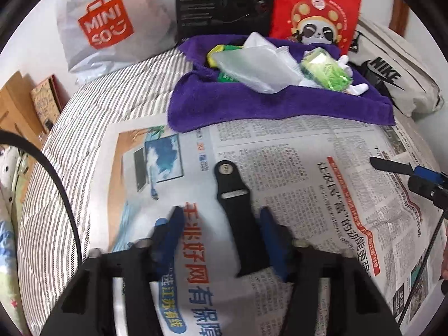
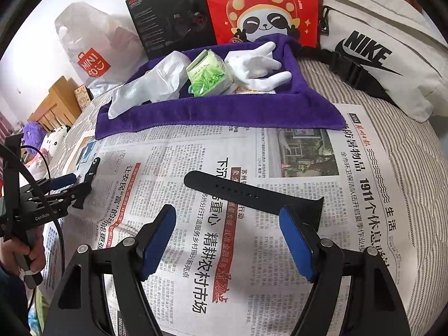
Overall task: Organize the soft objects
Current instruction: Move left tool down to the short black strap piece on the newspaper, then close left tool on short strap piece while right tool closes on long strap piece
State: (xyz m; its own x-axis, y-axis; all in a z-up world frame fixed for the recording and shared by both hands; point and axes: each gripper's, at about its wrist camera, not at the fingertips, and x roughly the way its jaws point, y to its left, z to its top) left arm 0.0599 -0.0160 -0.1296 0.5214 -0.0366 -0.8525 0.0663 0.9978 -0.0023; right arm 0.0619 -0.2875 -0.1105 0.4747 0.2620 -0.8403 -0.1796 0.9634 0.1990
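Observation:
A short black watch strap (image 1: 238, 224) with a metal pin lies on the newspaper (image 1: 322, 196) between the fingers of my left gripper (image 1: 221, 215). The right pad is close beside it and the left pad stands well apart, so the jaws are open. In the right wrist view a long black strap (image 2: 246, 193) with holes lies across the newspaper (image 2: 196, 154), just beyond my open right gripper (image 2: 226, 212); its wide end passes behind the right fingertip (image 2: 288, 215). A purple towel (image 2: 224, 109) behind holds white gloves (image 2: 257, 64) and a green tissue pack (image 2: 207, 72).
Behind the towel (image 1: 280, 106) stand a MINISO bag (image 1: 106, 25), a black box (image 1: 224, 0) and a red panda bag (image 1: 316, 5). A white Nike bag (image 2: 378, 56) lies at the right. The striped bed cover (image 1: 70, 154) drops off at the left. A hand (image 2: 25, 254) holds the left gripper (image 2: 84, 182).

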